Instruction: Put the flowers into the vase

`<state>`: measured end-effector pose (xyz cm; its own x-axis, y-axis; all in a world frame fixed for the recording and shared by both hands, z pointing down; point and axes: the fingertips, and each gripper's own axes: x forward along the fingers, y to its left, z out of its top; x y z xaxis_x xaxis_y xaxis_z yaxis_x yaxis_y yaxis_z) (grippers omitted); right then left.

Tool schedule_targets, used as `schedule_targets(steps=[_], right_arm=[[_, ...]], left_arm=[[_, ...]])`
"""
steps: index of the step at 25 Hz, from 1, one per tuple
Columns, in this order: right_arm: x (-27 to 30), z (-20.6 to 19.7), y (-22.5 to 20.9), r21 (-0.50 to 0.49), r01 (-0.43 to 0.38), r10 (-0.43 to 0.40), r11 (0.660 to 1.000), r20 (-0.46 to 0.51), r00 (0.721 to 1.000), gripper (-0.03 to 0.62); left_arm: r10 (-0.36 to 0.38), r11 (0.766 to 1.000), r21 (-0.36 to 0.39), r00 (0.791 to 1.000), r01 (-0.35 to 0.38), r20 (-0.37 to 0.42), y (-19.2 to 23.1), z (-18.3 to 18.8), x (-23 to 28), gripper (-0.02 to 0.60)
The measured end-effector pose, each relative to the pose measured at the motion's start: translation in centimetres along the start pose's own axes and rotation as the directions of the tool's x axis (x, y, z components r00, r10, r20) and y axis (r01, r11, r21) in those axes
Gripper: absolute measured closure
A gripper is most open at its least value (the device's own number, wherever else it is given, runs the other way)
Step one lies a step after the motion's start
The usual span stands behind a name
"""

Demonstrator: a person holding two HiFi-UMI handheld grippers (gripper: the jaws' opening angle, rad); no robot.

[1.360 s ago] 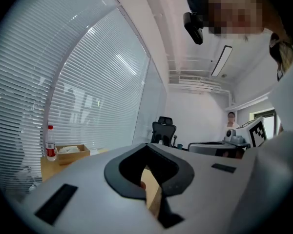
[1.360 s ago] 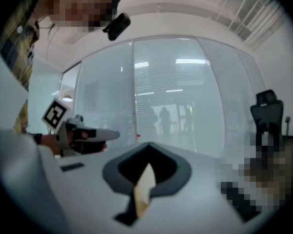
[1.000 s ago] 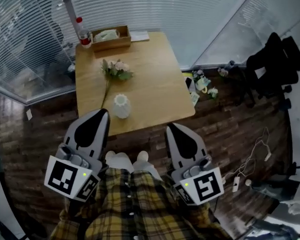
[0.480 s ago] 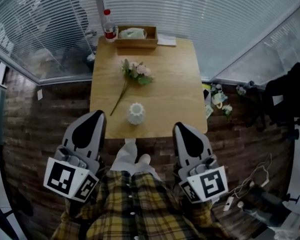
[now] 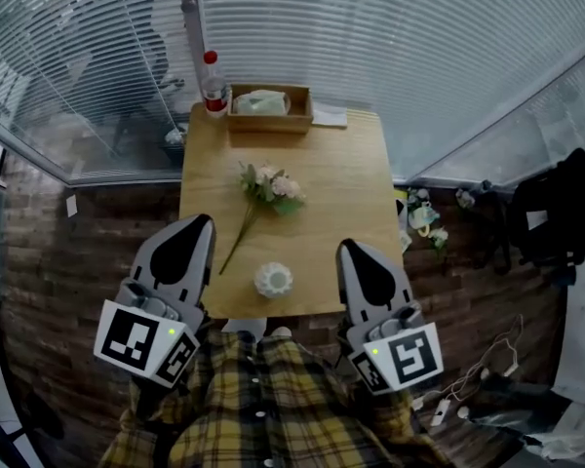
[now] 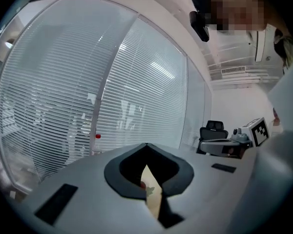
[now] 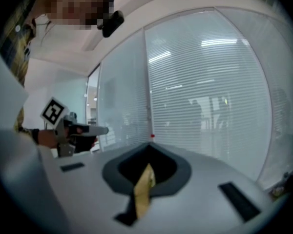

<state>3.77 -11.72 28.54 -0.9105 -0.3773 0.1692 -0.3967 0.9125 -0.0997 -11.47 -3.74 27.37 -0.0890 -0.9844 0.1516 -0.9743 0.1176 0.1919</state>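
Lying flowers (image 5: 269, 185): on table (image 5: 341, 178), 12 o'clock of vase (image 5: 273, 280).
Left gripper (image 5: 201, 224): jaws together, empty, 9 o'clock of vase.
Right gripper (image 5: 347, 250): jaws together, empty, 3 o'clock of vase.

Left claw (image 5: 199, 226), right claw (image 5: 348, 252): both closed.

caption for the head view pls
Left gripper and right gripper, shut, before a table; flowers lie beyond the vase.
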Motion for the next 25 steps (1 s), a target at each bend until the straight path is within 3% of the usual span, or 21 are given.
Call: schedule_targets(steps=[12,25], right_arm=[[5.6,0.1,-1.6,0.027,0.028,-0.027,0.999,-0.037,0.999,0.582],[6.8,-1.2,-2.2,0.042,-0.108,0.112,0.993,-0.095,0.989,0.582]], left_arm=[[-0.052,0.999,-0.02,0.997,0.05,-0.06,3.2,-0.5,4.1,0.572],[0.001,1.0,-0.029,0.994,-0.004,-0.107,1.3,-2.8,5.7,0.572]])
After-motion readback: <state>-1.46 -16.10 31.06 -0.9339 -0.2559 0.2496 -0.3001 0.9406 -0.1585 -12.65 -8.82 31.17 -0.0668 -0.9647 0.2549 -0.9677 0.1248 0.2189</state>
